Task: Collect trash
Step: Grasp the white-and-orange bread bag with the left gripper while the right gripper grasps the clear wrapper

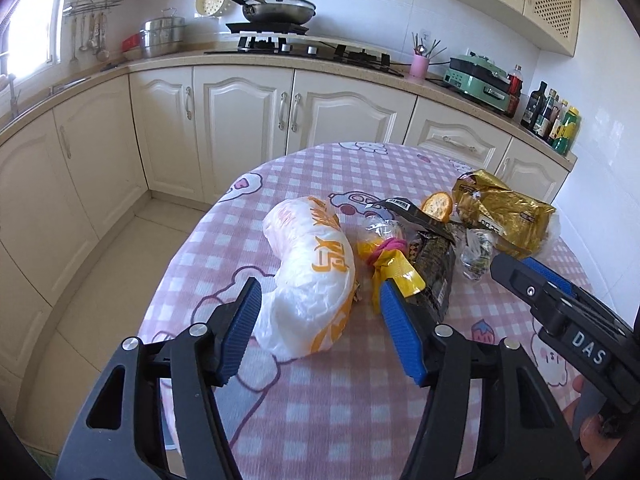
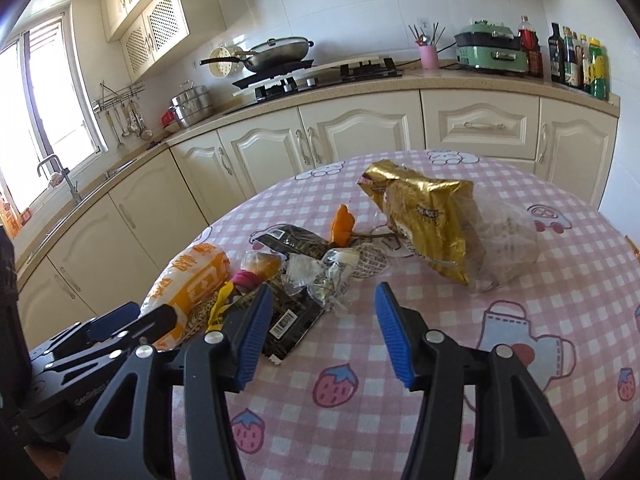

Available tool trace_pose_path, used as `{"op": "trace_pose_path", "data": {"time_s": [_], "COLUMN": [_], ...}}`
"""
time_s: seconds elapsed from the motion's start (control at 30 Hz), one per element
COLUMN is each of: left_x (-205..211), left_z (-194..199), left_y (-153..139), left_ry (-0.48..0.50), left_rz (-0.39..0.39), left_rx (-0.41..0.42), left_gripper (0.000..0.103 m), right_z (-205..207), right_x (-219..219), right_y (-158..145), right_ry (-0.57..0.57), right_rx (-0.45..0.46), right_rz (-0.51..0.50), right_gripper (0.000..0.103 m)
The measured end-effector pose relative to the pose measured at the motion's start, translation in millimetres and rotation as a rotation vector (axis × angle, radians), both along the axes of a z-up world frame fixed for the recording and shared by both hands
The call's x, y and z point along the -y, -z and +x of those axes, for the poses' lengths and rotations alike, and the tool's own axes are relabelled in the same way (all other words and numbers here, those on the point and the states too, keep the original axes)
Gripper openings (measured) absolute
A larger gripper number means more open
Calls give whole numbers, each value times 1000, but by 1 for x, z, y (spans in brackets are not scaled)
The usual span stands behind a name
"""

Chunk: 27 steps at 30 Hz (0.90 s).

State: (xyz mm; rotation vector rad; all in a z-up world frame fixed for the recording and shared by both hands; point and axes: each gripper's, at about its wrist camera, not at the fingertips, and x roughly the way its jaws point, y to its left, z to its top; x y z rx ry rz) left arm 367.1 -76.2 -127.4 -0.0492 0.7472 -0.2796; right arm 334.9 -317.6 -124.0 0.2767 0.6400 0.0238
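White bag (image 1: 310, 276): near table's (image 1: 320, 412) left edge | soft, light, slippery; you pinch its crinkly end | left gripper (image 1: 316, 324) part open around bag, not squeezing | right gripper (image 2: 320, 332) part open, empty

The left gripper (image 1: 320, 328) is showing black angular arms, silver round screws at the joints and ribbed blue pads (image 1: 398, 332). The right gripper (image 2: 322, 330) is wearing the same black frame, silver screws and blue ribbed pads (image 2: 390, 338). White letters "DAS" are sitting on its side in the left wrist view.
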Motion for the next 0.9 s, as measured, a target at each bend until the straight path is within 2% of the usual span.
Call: {"op": "trace_pose_path", "data": {"time_s": [0.03, 0.13, 0.2, 0.33, 0.47, 0.5, 0.57, 0.9], "left_x": [1, 2, 0, -4, -12, -14, -17, -43], "left_z": [4, 10, 12, 9, 4, 2, -2, -31], "left_y": [2, 7, 8, 4, -3, -5, -8, -35], "left_ry": [1, 0, 3, -3, -13, -14, -13, -41], "left_rz": [1, -1, -15, -37, -66, -76, -84, -127], "left_rx": [-10, -27, -26, 7, 36, 44, 56, 129], "left_gripper": [54, 39, 33, 30, 29, 29, 29, 29], "right_z": [4, 13, 23, 38, 46, 46, 43, 12], "right_x": [0, -3, -6, -9, -5, -1, 2, 2], "right_y": [2, 5, 8, 12, 20, 21, 20, -1], "right_ry": [-5, -9, -3, 12, 16, 20, 16, 26], "right_rx": [-13, -33, -57, -91, -115, -112, -96, 0], "right_rz": [7, 17, -1, -18, 14, 29, 48, 33], "right_gripper": [56, 64, 64, 64, 64, 62, 41, 35]}}
